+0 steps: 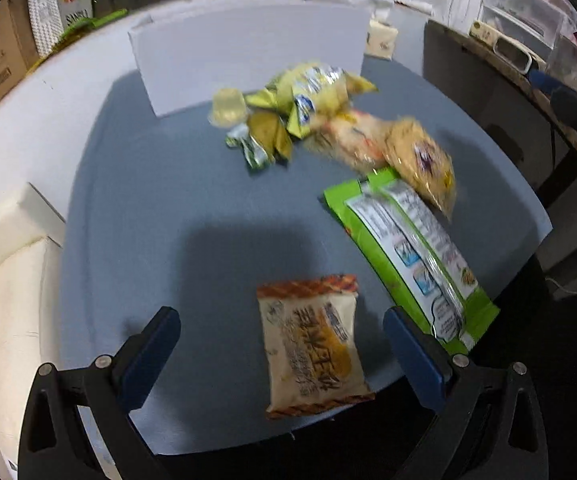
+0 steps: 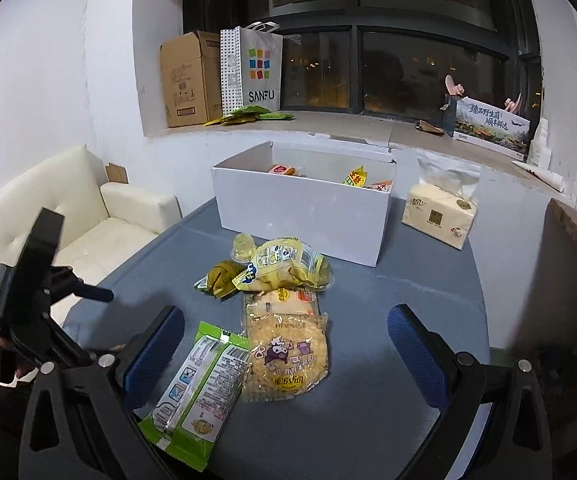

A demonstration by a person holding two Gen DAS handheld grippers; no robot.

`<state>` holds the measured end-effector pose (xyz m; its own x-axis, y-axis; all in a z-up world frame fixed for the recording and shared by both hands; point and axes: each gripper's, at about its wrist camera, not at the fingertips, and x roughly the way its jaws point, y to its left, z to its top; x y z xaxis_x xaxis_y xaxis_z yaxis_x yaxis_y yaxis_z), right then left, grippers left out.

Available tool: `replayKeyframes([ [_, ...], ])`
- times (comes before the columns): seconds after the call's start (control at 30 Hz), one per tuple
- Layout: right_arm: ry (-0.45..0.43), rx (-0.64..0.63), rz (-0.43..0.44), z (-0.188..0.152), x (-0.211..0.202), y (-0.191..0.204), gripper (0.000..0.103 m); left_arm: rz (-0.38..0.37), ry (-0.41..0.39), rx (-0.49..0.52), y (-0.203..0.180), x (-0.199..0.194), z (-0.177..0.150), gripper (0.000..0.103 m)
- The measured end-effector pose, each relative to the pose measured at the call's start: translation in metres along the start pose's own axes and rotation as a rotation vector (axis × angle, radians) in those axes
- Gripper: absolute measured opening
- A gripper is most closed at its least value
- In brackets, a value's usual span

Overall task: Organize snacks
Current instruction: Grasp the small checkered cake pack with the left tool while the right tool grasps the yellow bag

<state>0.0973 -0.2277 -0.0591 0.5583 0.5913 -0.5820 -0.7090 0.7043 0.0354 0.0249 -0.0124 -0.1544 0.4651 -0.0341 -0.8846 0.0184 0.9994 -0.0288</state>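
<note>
A cream snack packet with orange ends (image 1: 313,346) lies flat on the grey table (image 1: 148,200), between the wide-open jaws of your left gripper (image 1: 282,354), which holds nothing. Your right gripper (image 2: 286,354), also open and empty, hovers over a round yellow cracker pack (image 2: 288,360) beside a green packet (image 2: 198,386). Behind the snack pile stands a white box (image 2: 304,208) holding some snacks.

Both hand-held grippers, left (image 1: 282,332) and right (image 2: 286,328), gape empty.
</note>
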Motion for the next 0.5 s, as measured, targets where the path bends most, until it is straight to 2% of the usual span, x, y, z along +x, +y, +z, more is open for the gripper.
replayKeyframes([
  [0.17, 0.007, -0.017, -0.006, -0.003, 0.001, 0.005, 0.103, -0.015, 0.048, -0.003, -0.001, 0.009, -0.008, 0.103],
  [0.27, 0.010, -0.018, -0.009, -0.004, 0.002, 0.005, 0.103, -0.022, 0.037, -0.010, 0.001, 0.009, -0.011, 0.080],
  [0.33, 0.016, -0.018, -0.013, -0.005, 0.004, 0.006, 0.103, -0.009, 0.023, 0.000, 0.003, 0.004, -0.009, 0.049],
  [0.4, 0.021, -0.019, -0.017, -0.006, 0.005, 0.006, 0.103, -0.043, 0.016, -0.022, 0.005, 0.003, -0.008, 0.047],
  [0.47, 0.025, -0.021, -0.017, -0.007, 0.006, 0.006, 0.103, -0.039, -0.027, -0.024, 0.008, -0.003, -0.007, 0.043],
  [0.5, 0.025, -0.020, -0.018, -0.007, 0.007, 0.005, 0.103, -0.044, -0.072, -0.029, 0.009, -0.012, -0.006, 0.042],
])
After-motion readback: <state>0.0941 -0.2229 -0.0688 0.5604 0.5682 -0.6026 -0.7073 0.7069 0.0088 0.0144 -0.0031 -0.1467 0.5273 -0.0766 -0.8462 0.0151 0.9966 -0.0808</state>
